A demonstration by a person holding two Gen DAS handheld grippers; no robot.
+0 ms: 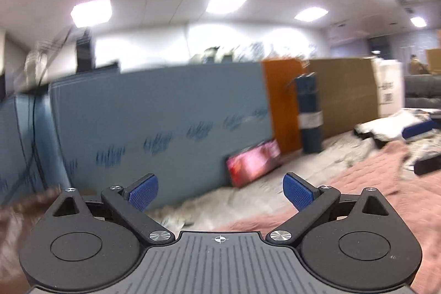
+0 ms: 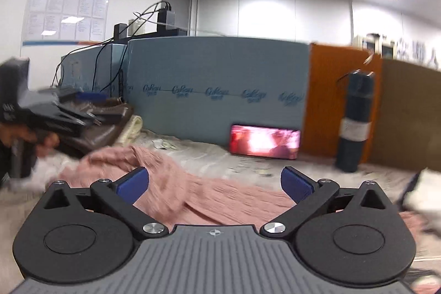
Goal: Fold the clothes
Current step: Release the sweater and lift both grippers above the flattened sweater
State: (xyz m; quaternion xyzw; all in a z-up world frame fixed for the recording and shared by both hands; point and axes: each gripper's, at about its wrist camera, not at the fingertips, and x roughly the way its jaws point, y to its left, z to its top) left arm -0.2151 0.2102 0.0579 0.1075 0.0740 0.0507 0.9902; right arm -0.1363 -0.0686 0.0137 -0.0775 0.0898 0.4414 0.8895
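Lying rumpled, pink garment [image 2: 220, 197], blue foam board [image 2: 217, 90]

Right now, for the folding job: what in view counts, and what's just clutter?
Job:
- pink knit garment, spread on the surface
- brown garment, piled at left
- left gripper, open, empty
- right gripper, open, empty

Clutter:
- lit phone leaning on the blue foam board
- dark bottle
- orange panel
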